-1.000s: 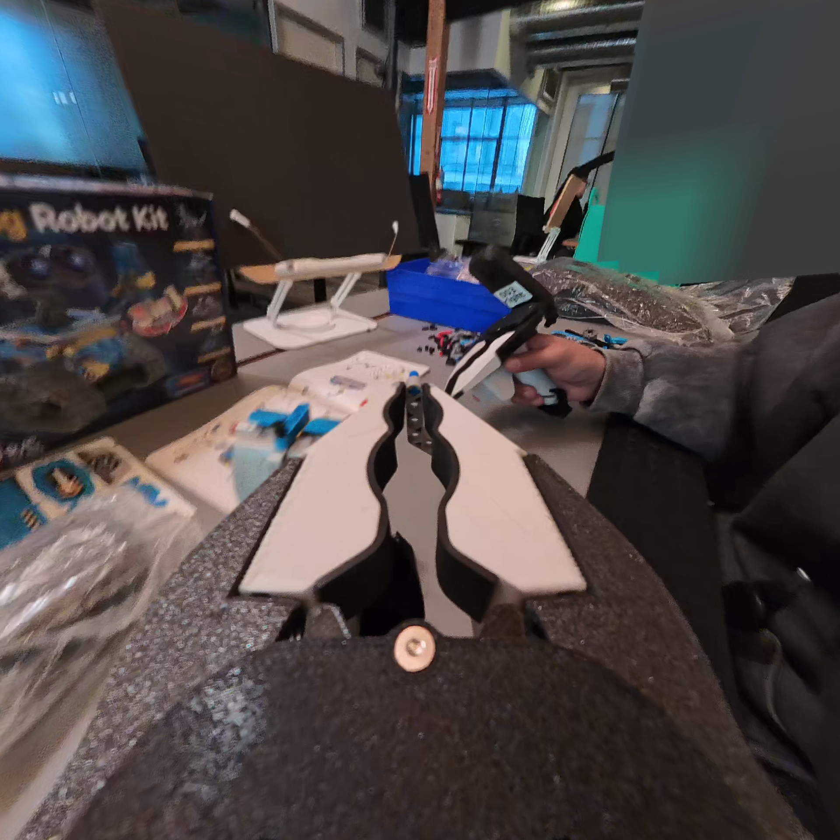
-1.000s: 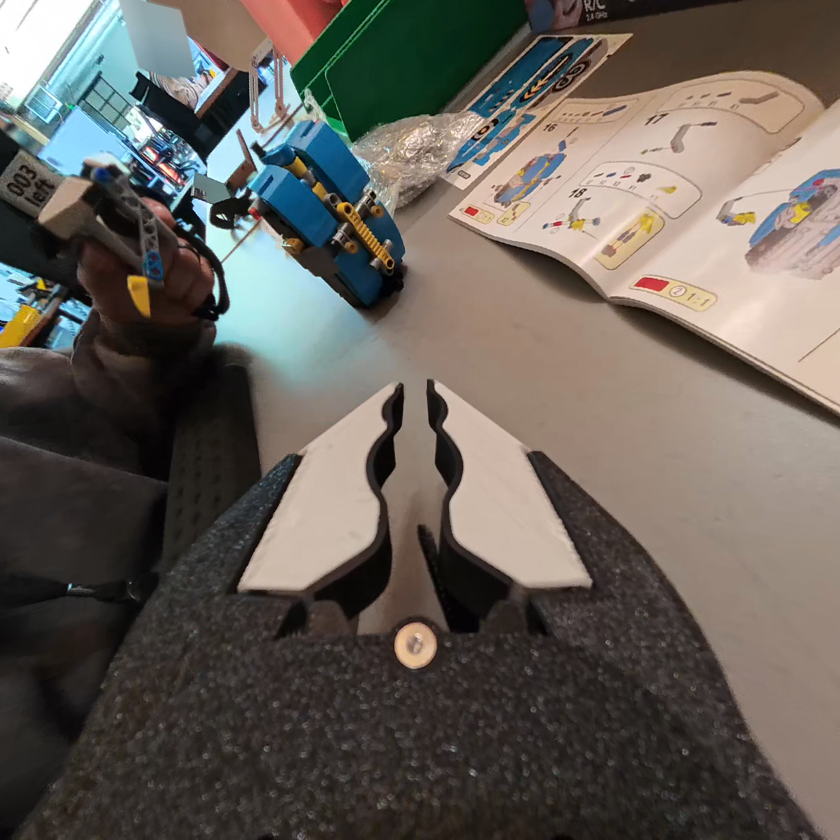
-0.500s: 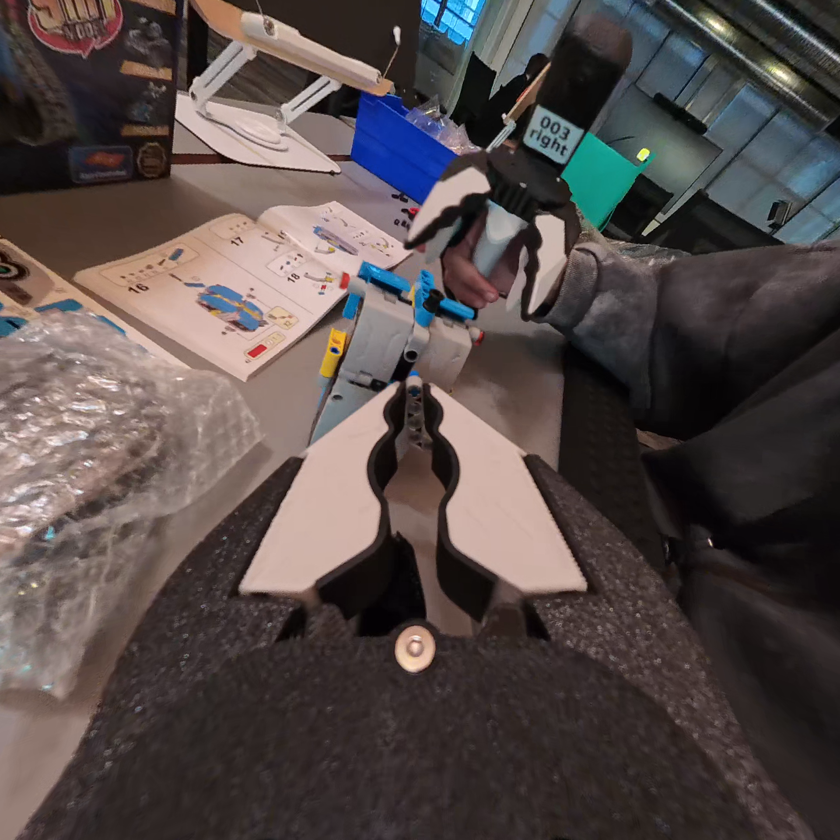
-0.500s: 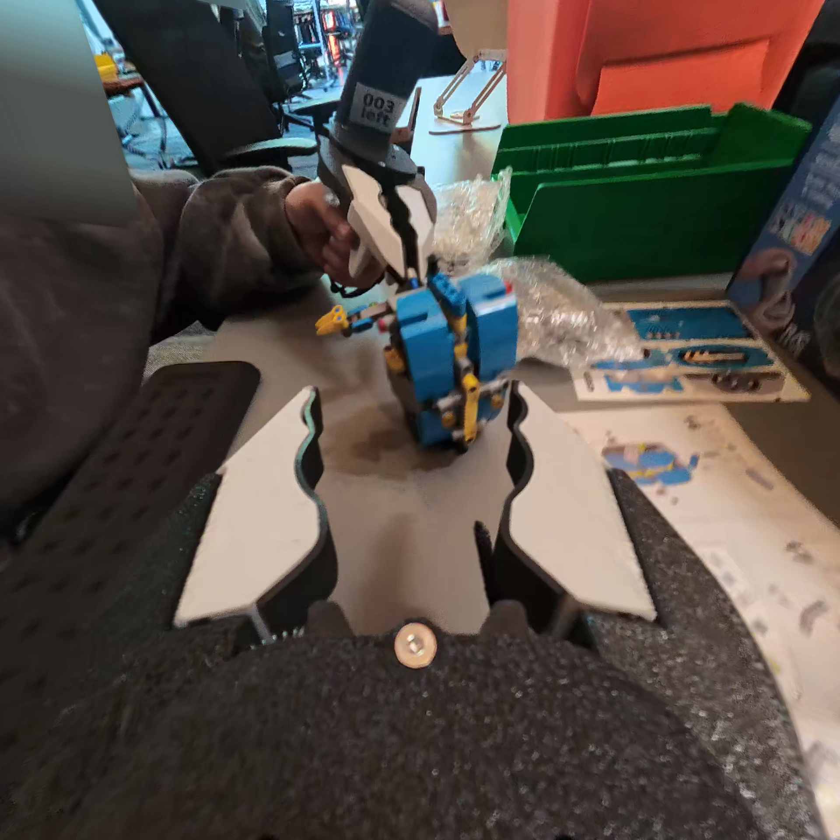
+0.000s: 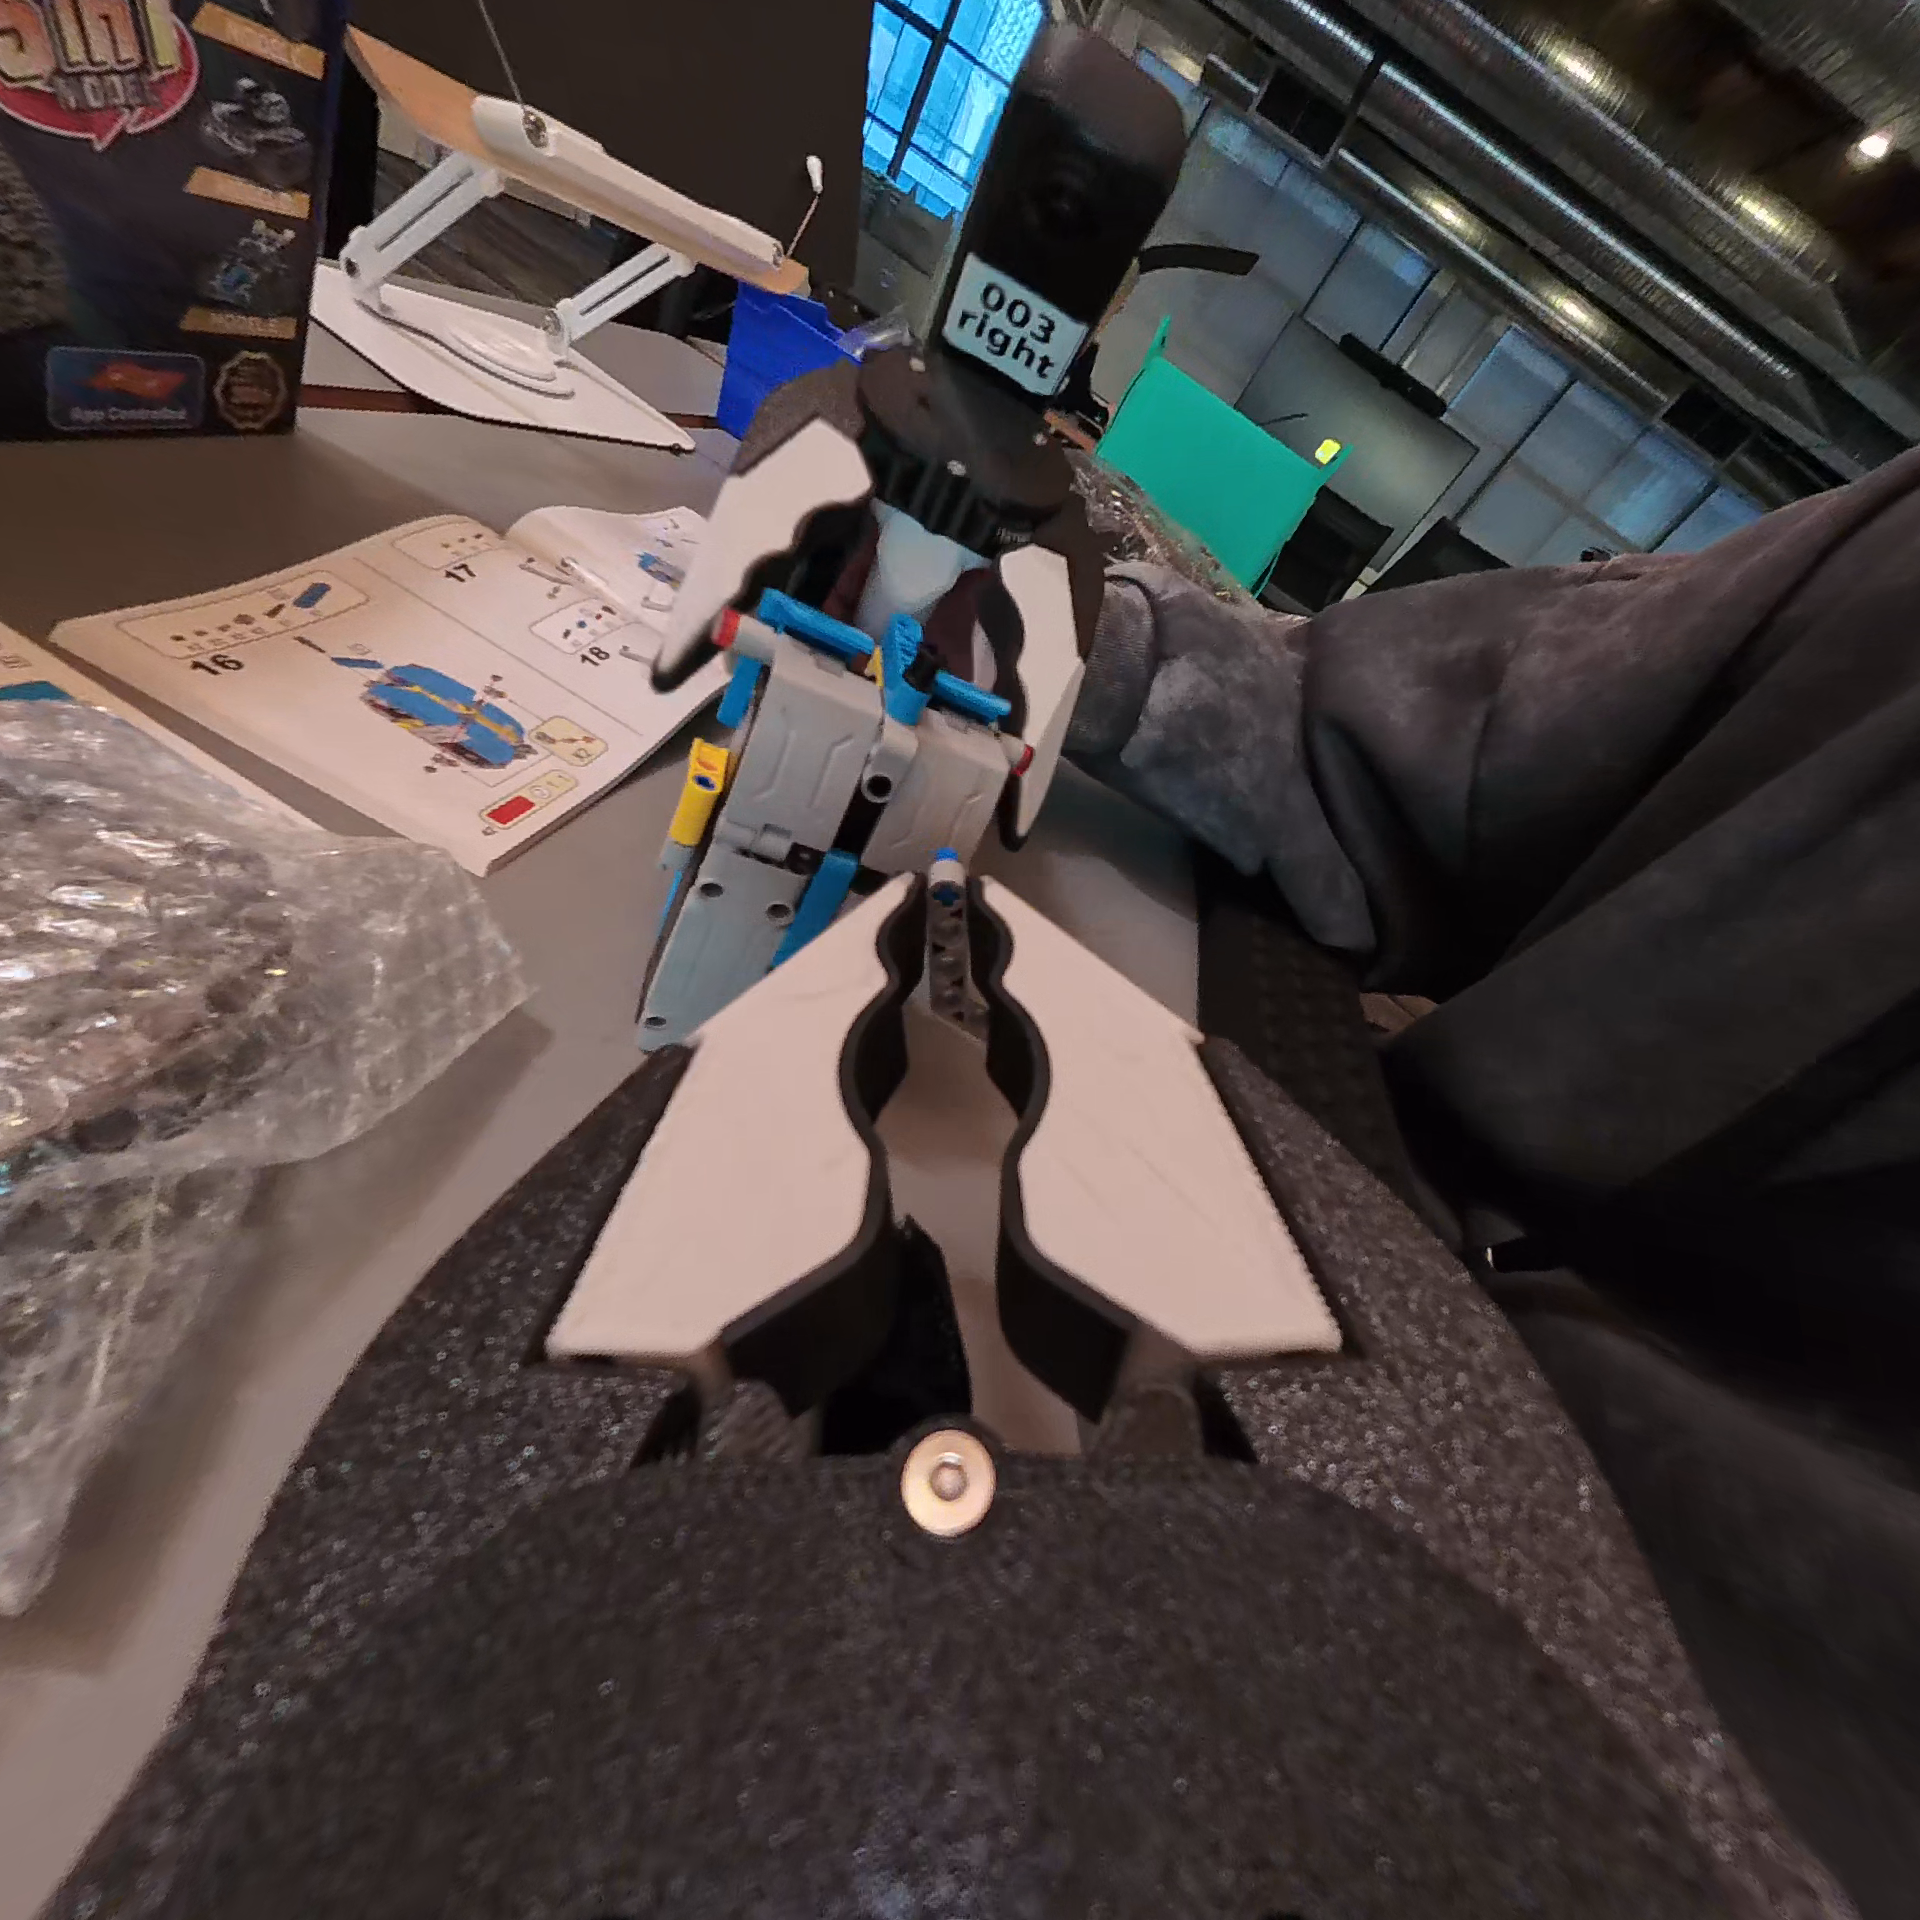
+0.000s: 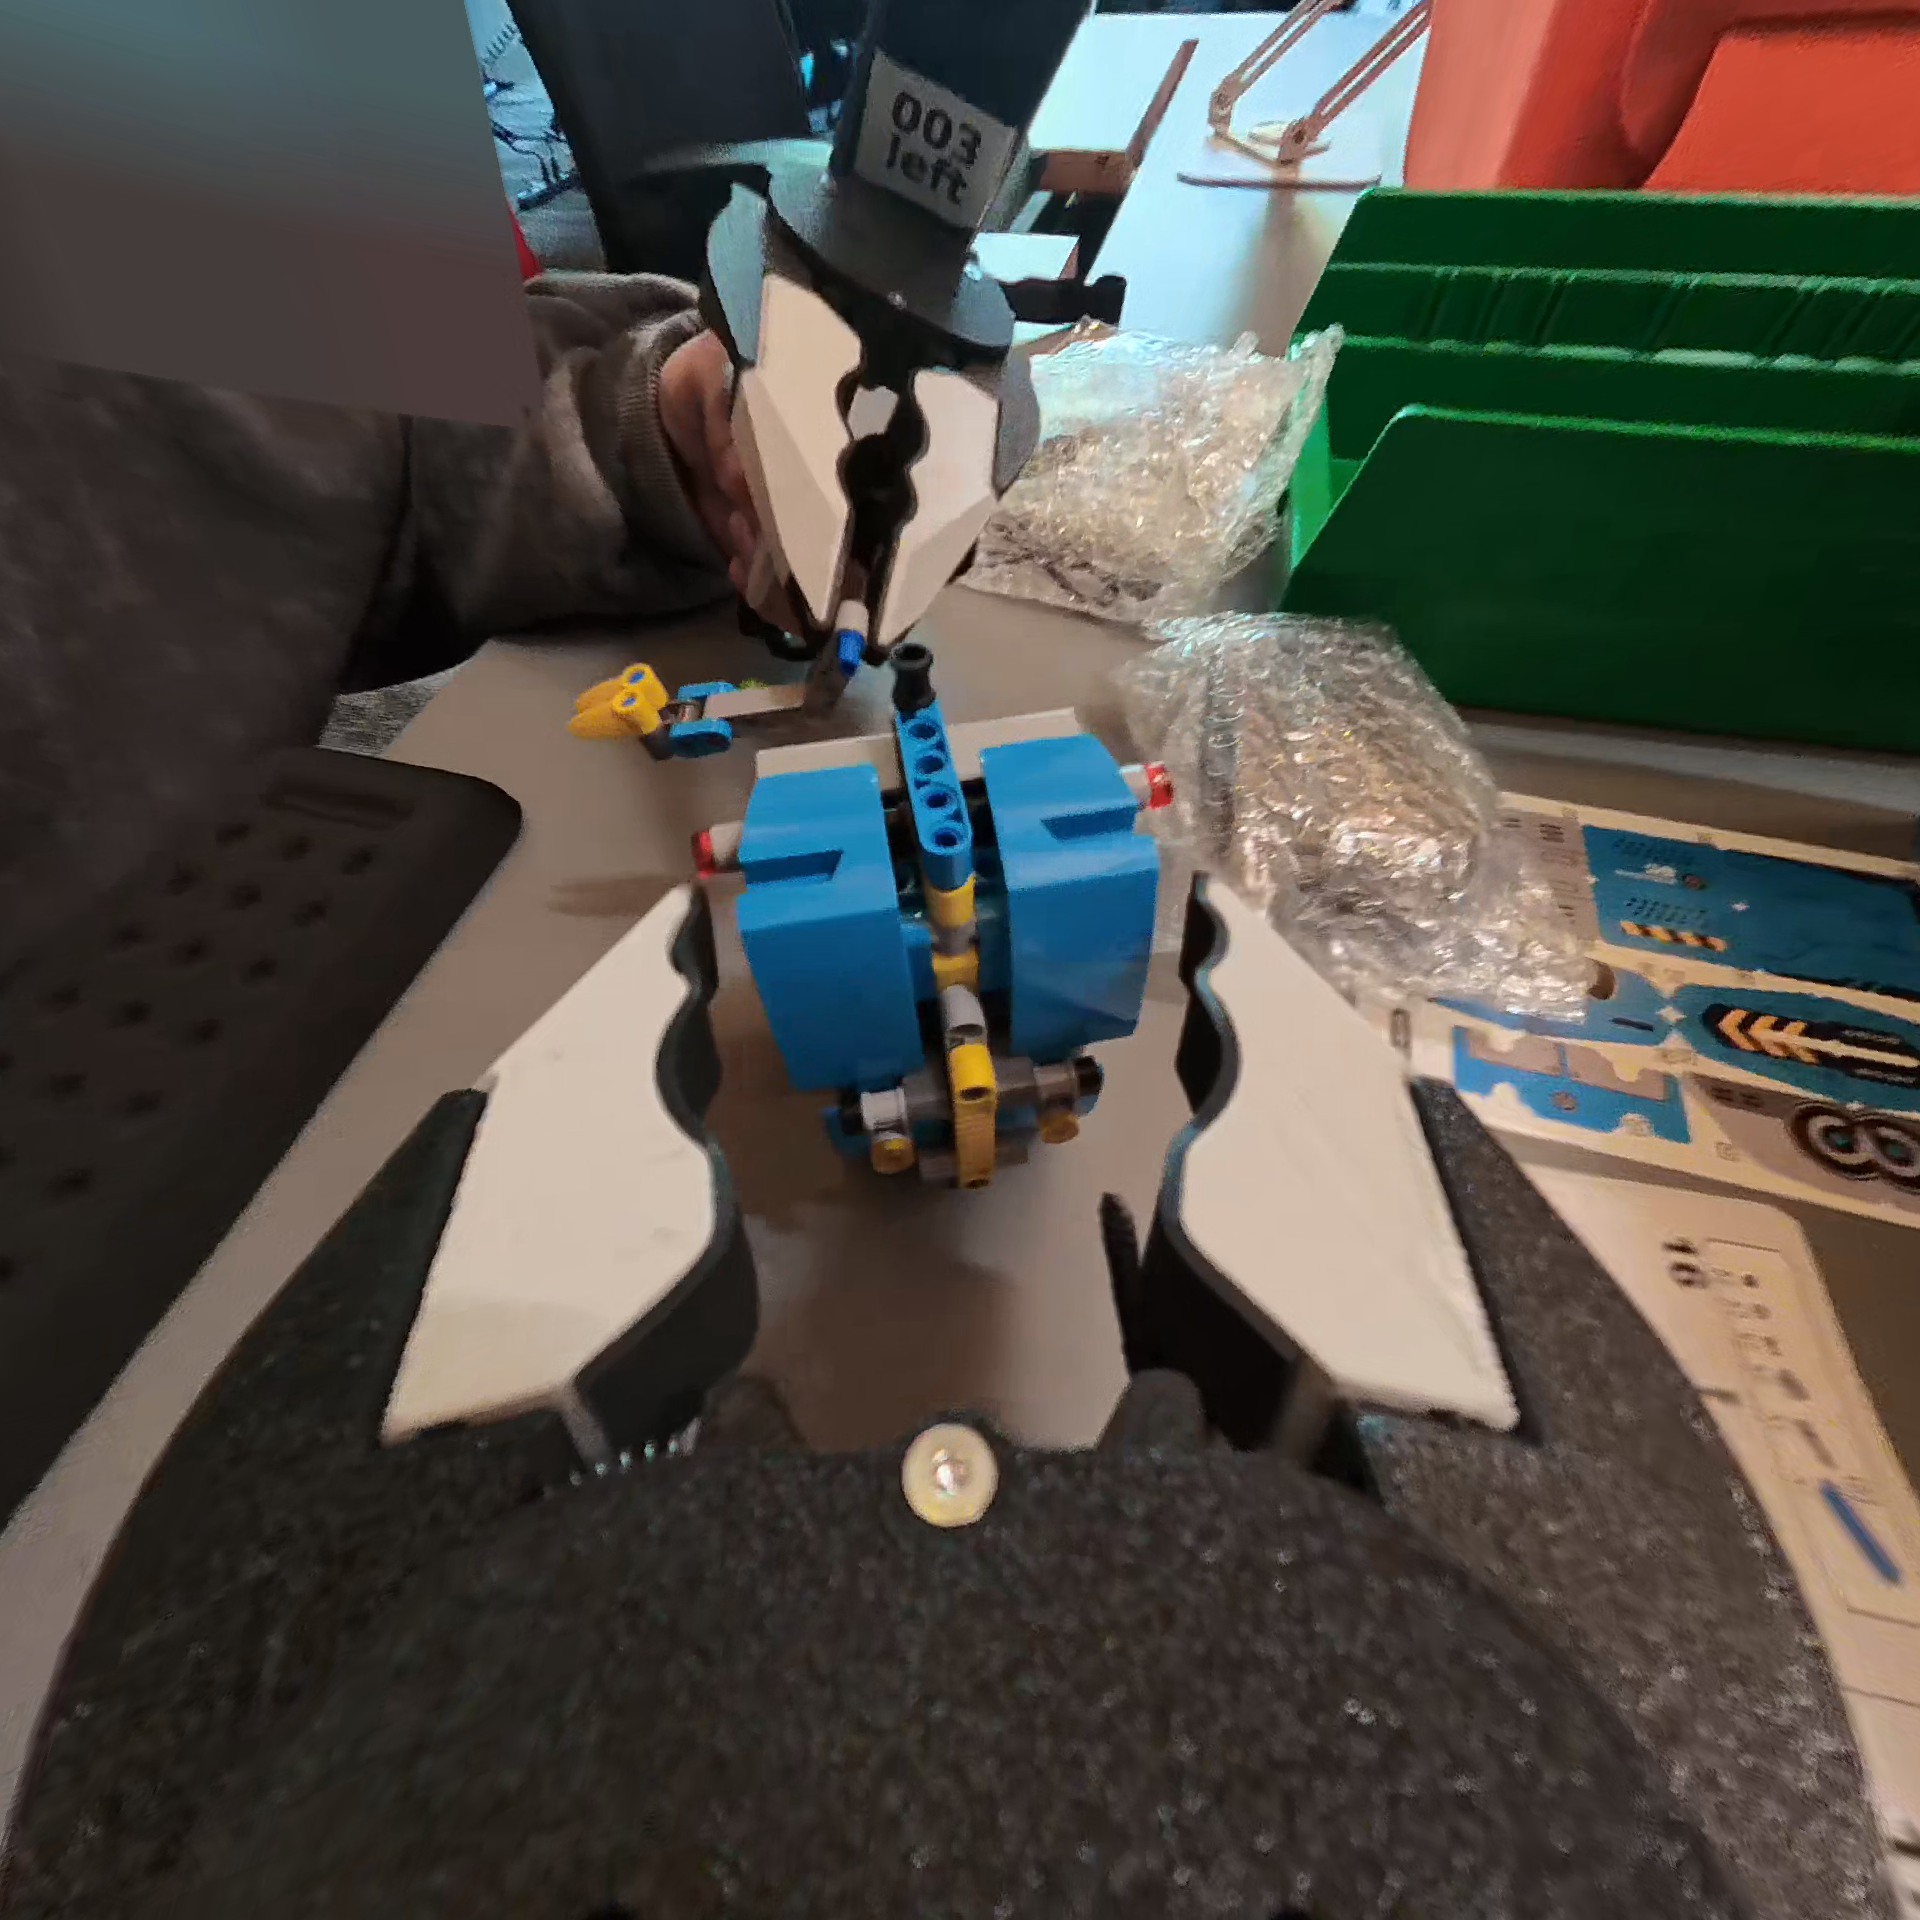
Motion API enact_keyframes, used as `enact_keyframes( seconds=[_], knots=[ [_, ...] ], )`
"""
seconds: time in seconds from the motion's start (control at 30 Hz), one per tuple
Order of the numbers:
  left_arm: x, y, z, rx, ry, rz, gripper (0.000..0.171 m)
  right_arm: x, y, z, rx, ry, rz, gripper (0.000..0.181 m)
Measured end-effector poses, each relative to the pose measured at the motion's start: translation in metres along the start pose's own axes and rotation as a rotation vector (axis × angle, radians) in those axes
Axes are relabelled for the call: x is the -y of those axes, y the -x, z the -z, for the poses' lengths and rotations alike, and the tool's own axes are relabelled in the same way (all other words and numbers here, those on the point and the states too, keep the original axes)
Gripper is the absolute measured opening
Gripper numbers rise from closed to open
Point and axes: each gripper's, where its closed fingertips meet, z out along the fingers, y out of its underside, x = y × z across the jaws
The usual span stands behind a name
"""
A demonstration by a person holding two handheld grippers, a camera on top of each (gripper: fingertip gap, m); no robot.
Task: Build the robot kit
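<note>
A blue and grey brick model [image 6: 831,935] stands on the grey table; its grey side shows in the left wrist view [image 5: 821,769]. My right gripper [image 6: 940,899] is open, one finger on each side of the model, and also shows in the left wrist view [image 5: 847,748]. I cannot tell whether its pads touch the model. My left gripper [image 5: 943,883] is shut on a grey holed beam [image 5: 951,956] with a blue pin at its tip. It sits just behind the model in the right wrist view [image 6: 857,623], where the beam's far end carries yellow parts [image 6: 618,707] near the table.
An open instruction booklet [image 5: 416,675], a bubble-wrap bag [image 5: 156,987] and a printed box [image 5: 145,208] lie left of the model. Green bins [image 6: 1610,468], more bubble wrap [image 6: 1330,810], a sticker sheet [image 6: 1714,987] and a black mat [image 6: 208,935] surround it. The grippers' ends are close to 6 cm from one another.
My right gripper has opened and moved up to the model, its fingers now on both sides of it. My left gripper has swung down towards the model, still holding the beam.
</note>
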Motion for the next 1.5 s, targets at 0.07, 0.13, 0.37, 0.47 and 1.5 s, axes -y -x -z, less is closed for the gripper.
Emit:
enact_keyframes(
  seconds=[0.07, 0.13, 0.37, 0.47, 1.5],
  knots=[
    [-0.002, -0.007, -0.002, -0.025, 0.014, -0.014, 0.007, -0.008, 0.002, 0.002, -0.011, 0.031, -0.015, 0.086],
    [-0.005, -0.011, -0.005, -0.027, 0.034, -0.054, 0.007, -0.01, 0.004, 0.005, -0.031, 0.032, -0.023, 0.083],
    [-0.009, -0.006, -0.006, -0.01, 0.043, -0.075, 0.007, -0.014, 0.015, 0.014, -0.092, 0.055, -0.1, 0.072],
    [-0.005, -0.006, -0.003, -0.031, 0.022, -0.069, 0.007, -0.017, 0.028, 0.015, -0.107, 0.08, -0.085, 0.072],
    [-0.004, 0.001, -0.002, -0.046, -0.005, 0.001, 0.007, -0.068, 0.061, 0.072, -0.249, 0.065, -0.198, 0.046]
  ],
)
